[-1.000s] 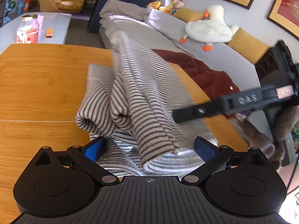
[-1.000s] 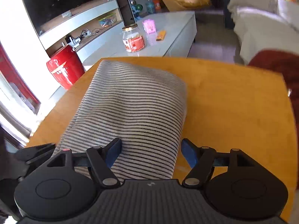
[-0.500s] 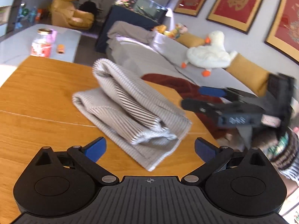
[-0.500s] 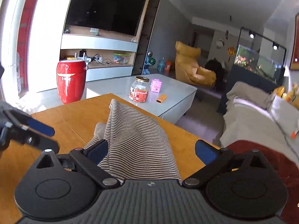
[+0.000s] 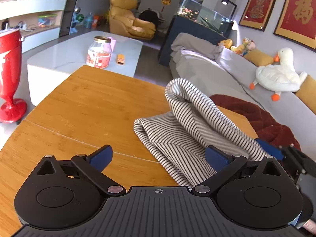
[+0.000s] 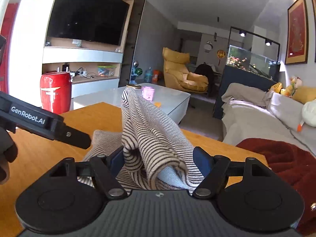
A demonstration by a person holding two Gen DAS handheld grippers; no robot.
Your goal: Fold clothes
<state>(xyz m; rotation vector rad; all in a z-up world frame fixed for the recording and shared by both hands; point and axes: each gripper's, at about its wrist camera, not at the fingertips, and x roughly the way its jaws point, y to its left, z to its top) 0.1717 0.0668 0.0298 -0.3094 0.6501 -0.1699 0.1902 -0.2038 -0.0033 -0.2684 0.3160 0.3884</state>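
Striped knit top (image 5: pixel 189 130), grey-white w/ thin dark lines, lies bunched on the right part of a wooden table (image 5: pixel 88 106), near the edge by a dark red blanket (image 5: pixel 262 118). It's partly folded: a flat layer on the wood, w/ a thicker roll humped on top and rising to a peak at the far end.

Left tongs (image 5: pixel 158 156) hover just above the table at the top's near-left corner, jaws spread wide, nothing between them; the right pad (image 5: pixel 216 158) sits over the cloth edge. Right tongs (image 6: pixel 158 159) are at the top's right side, jaws spread w/ a thick fold lying between the pads. Pads don't look pressed in, so I read them as open, not gripping.

Long axis: seen from the left cam, the bundle runs from near-right to far-left, the raised peak pointing away toward a white coffee table (image 5: pixel 65 57) w/ a jar (image 5: pixel 99 52). From the right cam the same ridge points straight ahead.

Risks, as I judge them: the humped roll is loose and could slump sideways or unroll if either tong nudges it. Grabbing only the top layer would drag the layers apart. The bundle is close to the table edge, so a push rightward might slide it off onto the blanket.
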